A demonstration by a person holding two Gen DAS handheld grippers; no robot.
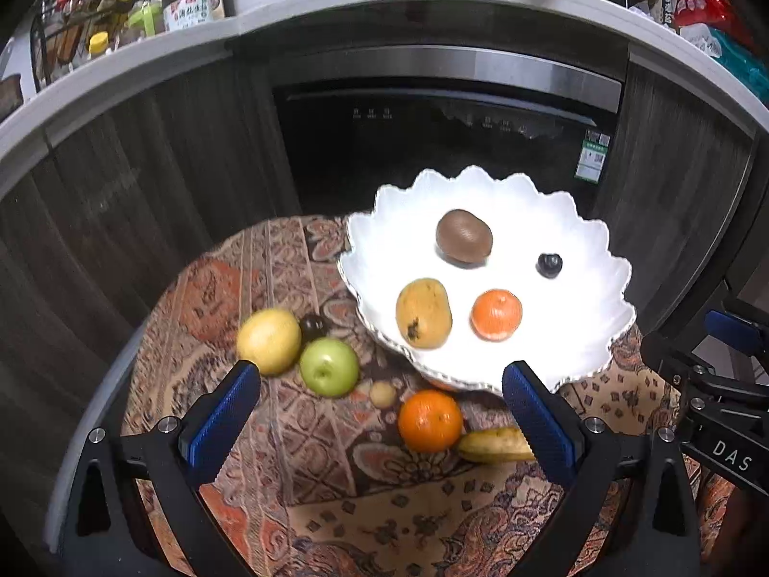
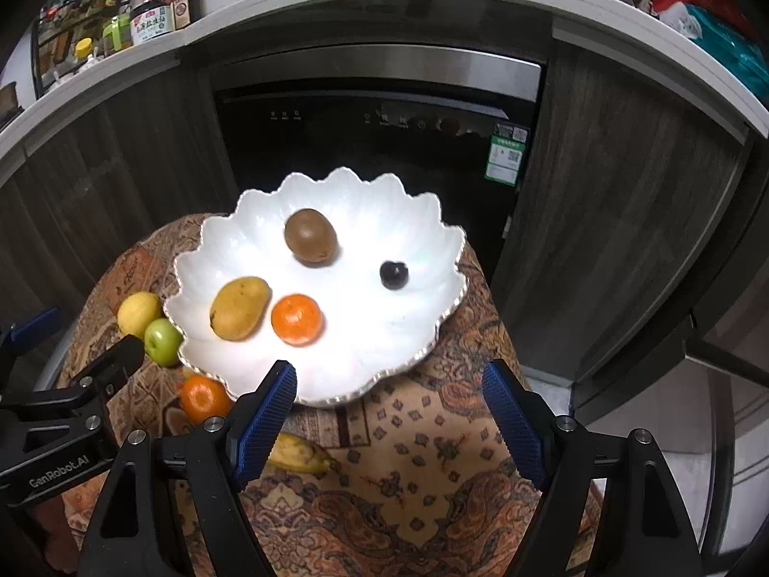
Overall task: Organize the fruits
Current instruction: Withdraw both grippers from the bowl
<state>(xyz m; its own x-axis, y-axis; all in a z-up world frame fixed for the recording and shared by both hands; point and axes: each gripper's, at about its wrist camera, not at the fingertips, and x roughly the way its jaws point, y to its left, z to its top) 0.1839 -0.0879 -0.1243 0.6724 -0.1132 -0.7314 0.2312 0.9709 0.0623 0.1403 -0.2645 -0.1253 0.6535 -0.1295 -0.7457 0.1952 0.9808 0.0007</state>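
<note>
A: Status?
B: I see both grippers empty. Left gripper (image 1: 382, 396) jaws spread wide above the orange (image 1: 430, 420); right gripper (image 2: 389, 401) released too, over the plate's near rim.
A: Fruit?
B: White plate (image 2: 408, 336) holds kiwi (image 2: 311, 236), mango (image 2: 239, 307), tangerine (image 2: 296, 319), dark berry (image 2: 394, 275). Lemon (image 1: 268, 340), green apple (image 1: 329, 366) and banana (image 1: 495, 445) sit on the patterned cloth (image 1: 336, 481), left of the plate.

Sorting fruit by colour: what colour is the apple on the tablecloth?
Green. The apple shows best in the left wrist view, beside the lemon.
</note>
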